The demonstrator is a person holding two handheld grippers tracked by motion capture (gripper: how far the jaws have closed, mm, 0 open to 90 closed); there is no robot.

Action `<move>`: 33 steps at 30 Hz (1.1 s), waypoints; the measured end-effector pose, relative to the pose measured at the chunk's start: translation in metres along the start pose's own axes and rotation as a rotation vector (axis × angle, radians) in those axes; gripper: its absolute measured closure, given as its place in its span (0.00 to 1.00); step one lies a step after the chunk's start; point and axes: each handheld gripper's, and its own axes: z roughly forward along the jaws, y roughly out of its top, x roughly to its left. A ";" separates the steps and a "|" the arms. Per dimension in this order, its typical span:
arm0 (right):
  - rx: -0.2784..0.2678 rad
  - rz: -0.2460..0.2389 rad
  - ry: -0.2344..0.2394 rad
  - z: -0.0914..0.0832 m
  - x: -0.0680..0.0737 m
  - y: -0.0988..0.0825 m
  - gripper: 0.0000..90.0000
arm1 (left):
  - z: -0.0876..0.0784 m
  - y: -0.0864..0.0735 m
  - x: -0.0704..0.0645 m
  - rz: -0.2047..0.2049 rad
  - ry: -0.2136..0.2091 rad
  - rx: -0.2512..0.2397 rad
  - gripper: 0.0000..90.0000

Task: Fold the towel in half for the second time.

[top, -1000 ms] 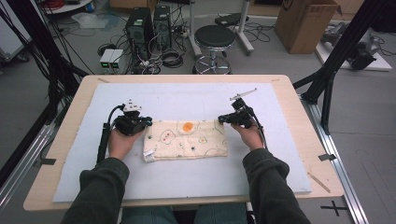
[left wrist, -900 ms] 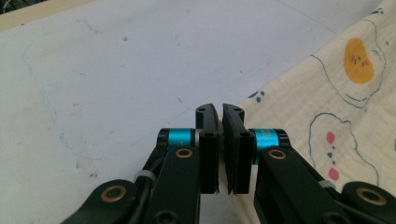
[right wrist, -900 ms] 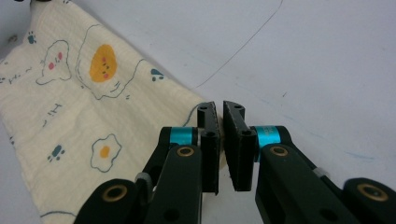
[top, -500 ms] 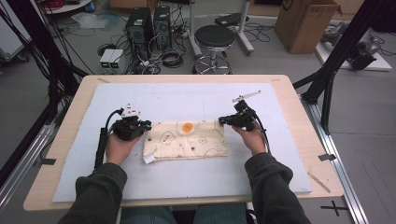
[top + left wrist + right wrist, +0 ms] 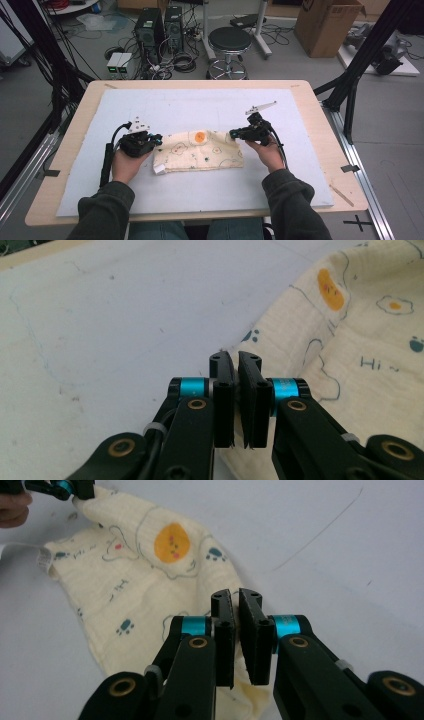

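Note:
A cream cloth [image 5: 200, 152] printed with fried eggs, paws and an orange blob lies on the white mat [image 5: 200, 105]. My left gripper [image 5: 157, 141] is shut on the cloth's far left corner; in the left gripper view the jaws [image 5: 236, 360] pinch the edge of the cloth [image 5: 360, 340]. At the far right corner my right gripper [image 5: 234, 134] is shut too, and its own view shows the jaws [image 5: 236, 597] clamped on the edge of the cloth [image 5: 130, 580]. The left gripper [image 5: 75, 487] shows there at the top left, holding the other corner.
The mat covers most of the wooden table [image 5: 310, 100]. Beyond the far edge stand a black stool [image 5: 229, 42], computer towers [image 5: 159, 25] and a cardboard box [image 5: 327, 22]. A thin wooden stick [image 5: 341, 195] lies near the table's right front corner.
Both grippers have drawn the cloth's far corners a little toward the near edge. The grip of each is unchanged.

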 end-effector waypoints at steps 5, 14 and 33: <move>0.002 0.006 0.007 0.000 0.001 -0.011 0.94 | -0.004 -0.006 -0.003 0.009 -0.008 -0.018 0.94; 0.024 -0.054 -0.024 -0.013 0.012 -0.020 0.94 | -0.016 -0.014 -0.008 0.040 -0.042 -0.046 0.94; 0.028 -0.110 -0.023 -0.024 0.030 -0.050 0.93 | -0.027 -0.031 -0.033 0.171 -0.082 0.017 0.93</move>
